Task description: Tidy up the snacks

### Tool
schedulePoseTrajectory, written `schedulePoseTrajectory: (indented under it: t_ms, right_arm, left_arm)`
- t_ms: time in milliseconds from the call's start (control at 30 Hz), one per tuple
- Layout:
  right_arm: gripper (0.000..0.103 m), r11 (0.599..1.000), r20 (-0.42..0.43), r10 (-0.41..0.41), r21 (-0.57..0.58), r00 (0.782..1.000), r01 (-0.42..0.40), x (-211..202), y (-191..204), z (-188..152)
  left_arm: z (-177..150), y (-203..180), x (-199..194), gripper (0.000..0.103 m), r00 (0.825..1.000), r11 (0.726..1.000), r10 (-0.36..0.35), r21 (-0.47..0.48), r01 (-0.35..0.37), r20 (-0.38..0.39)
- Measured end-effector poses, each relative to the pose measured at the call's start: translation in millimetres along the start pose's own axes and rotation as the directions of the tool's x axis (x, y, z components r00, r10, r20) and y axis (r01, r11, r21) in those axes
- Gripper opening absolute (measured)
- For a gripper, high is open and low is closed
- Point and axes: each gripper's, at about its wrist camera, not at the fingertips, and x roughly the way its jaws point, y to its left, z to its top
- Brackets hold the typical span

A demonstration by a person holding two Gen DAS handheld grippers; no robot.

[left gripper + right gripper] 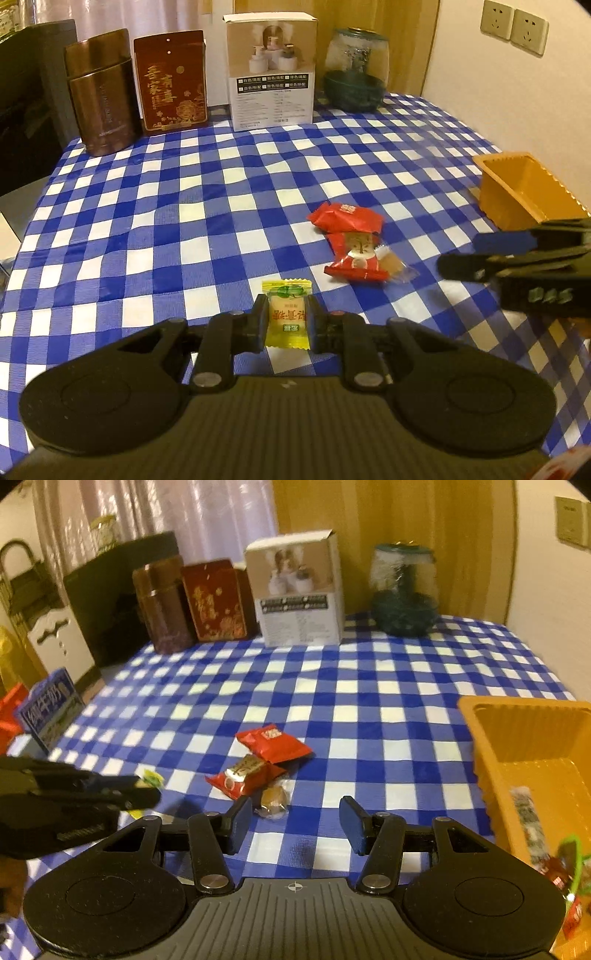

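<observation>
Gripping a yellow candy (287, 318), the left gripper (286, 323) readies it for the orange tray (532, 753); the right gripper (295, 821) hangs open over the table's (369, 686) remaining snacks (258, 768).

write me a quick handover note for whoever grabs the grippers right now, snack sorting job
Left gripper: shut on the yellow candy, held clear of the blue checked tablecloth.
Right gripper: open and empty, pointing at the loose snacks.
On the cloth: two red packets overlapping, and a small clear-wrapped brown candy at the near end of the nearer packet.
Orange tray: at the table's right side, already holds a few wrapped snacks.
Done: some snacks binned, yellow candy picked up.
Left: drop the yellow candy in the tray, then likely collect the two red packets and the brown candy.
</observation>
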Motion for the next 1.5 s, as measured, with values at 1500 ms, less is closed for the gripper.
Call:
schedulePoseTrajectory:
  t_ms: [1500]
  right_arm:
    - [0.022, 0.996, 0.010, -0.024, -0.083, 1.000, 0.025, 35.2, 8.4, 7.8]
  left_arm:
    - [10.5, -15.7, 6.5, 0.019, 0.999, 0.999, -0.040, -0.017, 0.040, 0.014]
